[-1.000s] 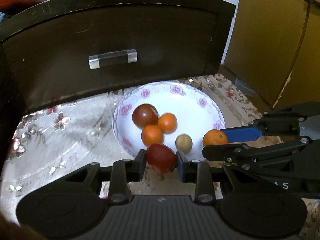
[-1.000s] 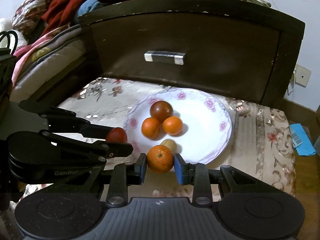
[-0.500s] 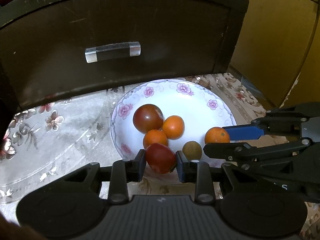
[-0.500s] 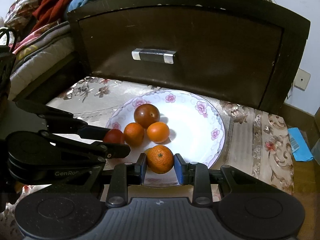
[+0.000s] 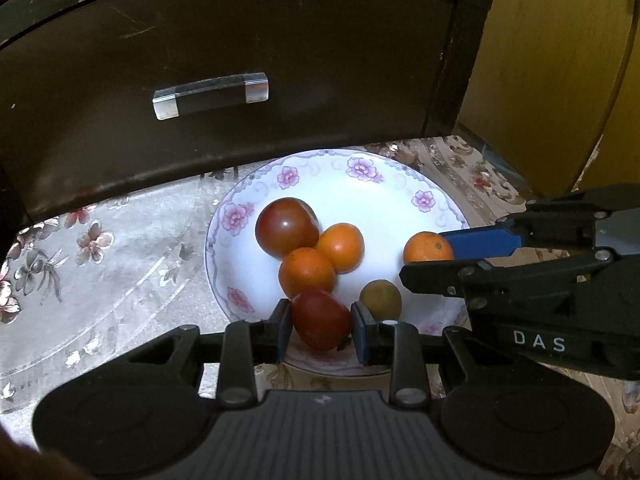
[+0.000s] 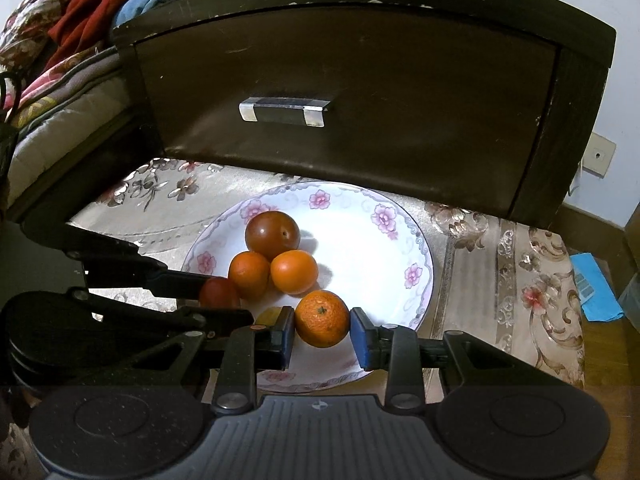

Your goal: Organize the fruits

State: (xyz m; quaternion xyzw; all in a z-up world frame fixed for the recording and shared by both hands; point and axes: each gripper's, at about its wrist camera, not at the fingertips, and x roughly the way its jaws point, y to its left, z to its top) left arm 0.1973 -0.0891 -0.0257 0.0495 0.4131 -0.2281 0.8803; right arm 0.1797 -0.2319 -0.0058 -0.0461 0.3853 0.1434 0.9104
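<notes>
1. Here, left gripper [image 5: 320,330], bottom centre of the left wrist view: clenched on a red tomato [image 5: 320,318], held over the near rim of the plate [image 5: 400,208].
2. Right gripper [image 6: 322,338], bottom centre of the right wrist view: its jaws have just been opening; a mandarin [image 6: 322,318] sits between them, left pad touching, a slight gap at the right pad.
3. Plate, white with pink flowers, mid-frame: holds a dark tomato [image 5: 286,227] and two oranges [image 5: 340,247], all touching; a small greenish fruit [image 5: 380,299] lies apart, lower right.
4. Surface [image 5: 120,264]: floral cloth under the plate.
5. Dark drawer front [image 5: 240,60] with clear handle [image 5: 210,95], upper frame.
</notes>
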